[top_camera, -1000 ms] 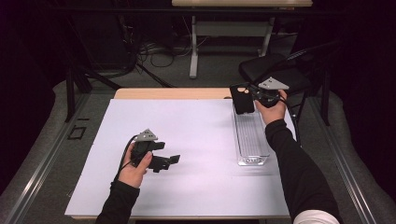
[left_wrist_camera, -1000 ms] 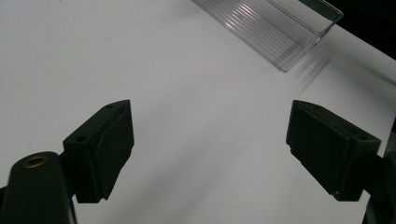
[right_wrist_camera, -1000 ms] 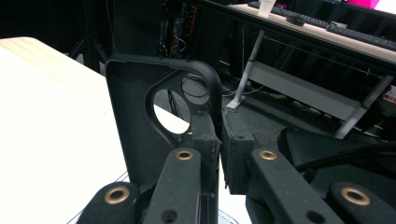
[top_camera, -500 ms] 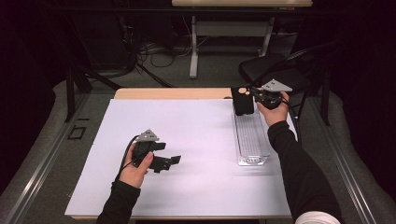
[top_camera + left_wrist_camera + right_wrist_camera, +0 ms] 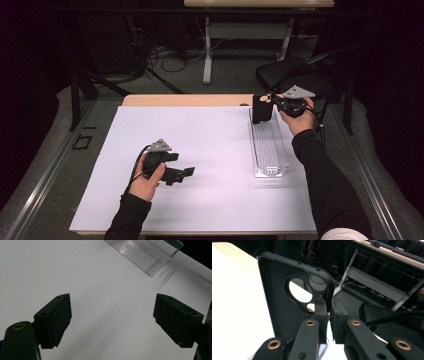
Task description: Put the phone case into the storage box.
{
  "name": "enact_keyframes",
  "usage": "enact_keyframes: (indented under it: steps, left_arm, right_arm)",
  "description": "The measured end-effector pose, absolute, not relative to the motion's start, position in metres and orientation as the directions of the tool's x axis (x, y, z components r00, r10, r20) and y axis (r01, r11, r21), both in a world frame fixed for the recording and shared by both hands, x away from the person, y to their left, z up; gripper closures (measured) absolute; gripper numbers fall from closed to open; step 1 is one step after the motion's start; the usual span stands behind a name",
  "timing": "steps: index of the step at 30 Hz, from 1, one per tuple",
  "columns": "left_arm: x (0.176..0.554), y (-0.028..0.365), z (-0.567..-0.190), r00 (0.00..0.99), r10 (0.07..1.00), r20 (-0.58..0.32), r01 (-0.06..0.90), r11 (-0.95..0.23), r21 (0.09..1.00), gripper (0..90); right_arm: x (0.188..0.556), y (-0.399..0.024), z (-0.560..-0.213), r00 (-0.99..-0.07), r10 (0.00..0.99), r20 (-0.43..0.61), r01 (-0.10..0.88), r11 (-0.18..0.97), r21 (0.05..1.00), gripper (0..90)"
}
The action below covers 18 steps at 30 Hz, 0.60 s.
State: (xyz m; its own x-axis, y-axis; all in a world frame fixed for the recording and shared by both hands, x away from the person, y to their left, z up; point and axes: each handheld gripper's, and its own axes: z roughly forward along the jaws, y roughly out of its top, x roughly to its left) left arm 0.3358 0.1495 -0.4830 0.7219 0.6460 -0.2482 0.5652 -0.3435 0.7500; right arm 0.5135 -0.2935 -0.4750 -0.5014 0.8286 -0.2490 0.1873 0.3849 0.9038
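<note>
One phone case up, tray still bare

One black phone case (image 5: 262, 108) is the whole of the job as I see it, and it hangs in the right tongs (image 5: 272, 100) over the far end of the clear plastic tray (image 5: 269, 145). In the right gripper view the jaws are pinched nearly together on the case's side wall (image 5: 322, 293), just beside the camera cut-out, so the grip is on a thin edge and the case stands upright with its open side turned towards the bench. The pick-up looks done. What I judge is left is the lowering: the case has not yet been set down into the tray, whose ribbed floor lies bare along its whole length.

The left tongs (image 5: 186, 172) rest well away from the tray, near the middle of the white bench (image 5: 215, 130), jaws standing wide with nothing between them (image 5: 112, 315); the tray's near corner (image 5: 155, 255) shows beyond them. That hand seems to have no part in the placing for now.
</note>
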Motion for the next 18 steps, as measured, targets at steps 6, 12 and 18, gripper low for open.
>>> enact_keyframes:
  steps: [6,12,18]
  left_arm:
    - [0.3358,0.1479,-0.4842,0.724,0.644,-0.249,0.567,-0.348,0.747,15.8]
    - [0.3359,0.1476,-0.4851,0.724,0.644,-0.247,0.566,-0.35,0.747,15.8]
    - [0.3358,0.1473,-0.4854,0.723,0.644,-0.25,0.569,-0.351,0.744,15.9]
  right_arm:
    - [0.5148,-0.2969,-0.4761,-0.488,0.843,-0.228,0.21,0.367,0.906,85.0]
    - [0.5176,-0.3016,-0.4791,-0.461,0.863,-0.205,0.239,0.344,0.908,84.3]
    - [0.5188,-0.2999,-0.4795,-0.434,0.884,-0.175,0.261,0.31,0.914,84.5]
